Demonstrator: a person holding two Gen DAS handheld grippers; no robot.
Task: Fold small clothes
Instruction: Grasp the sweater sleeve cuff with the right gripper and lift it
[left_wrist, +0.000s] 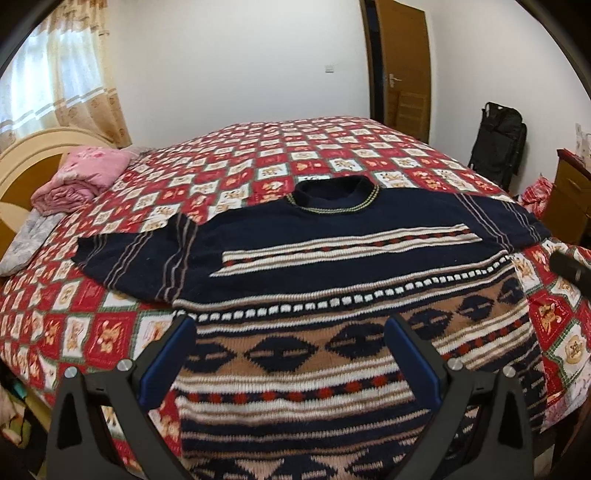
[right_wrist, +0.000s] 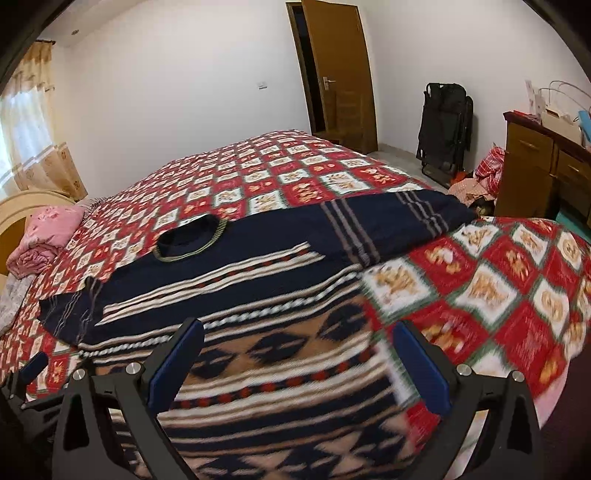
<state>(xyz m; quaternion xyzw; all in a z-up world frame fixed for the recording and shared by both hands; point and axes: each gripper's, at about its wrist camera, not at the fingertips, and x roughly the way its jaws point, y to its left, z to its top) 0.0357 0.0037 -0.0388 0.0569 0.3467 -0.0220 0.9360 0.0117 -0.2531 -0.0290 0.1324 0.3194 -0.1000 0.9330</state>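
A navy knitted sweater (left_wrist: 332, 258) with tan, white and red patterned bands lies flat on the bed, collar (left_wrist: 334, 194) at the far side, both sleeves spread out. My left gripper (left_wrist: 290, 328) hovers open over the sweater's lower left part, nothing between its blue-padded fingers. In the right wrist view the same sweater (right_wrist: 240, 295) fills the lower left, its right sleeve (right_wrist: 388, 221) stretching toward the bed edge. My right gripper (right_wrist: 299, 332) is open above the sweater's lower right side. The other gripper shows at the right edge (left_wrist: 569, 267) of the left view and at the left edge (right_wrist: 33, 365) of the right view.
The bed carries a red and white checked quilt (left_wrist: 295, 155). A folded pink blanket (left_wrist: 85, 177) lies by the headboard at left. A brown door (right_wrist: 340, 74), a black folded chair (right_wrist: 443, 125), a wooden cabinet (right_wrist: 543, 166) and floor clutter (right_wrist: 476, 181) stand at right.
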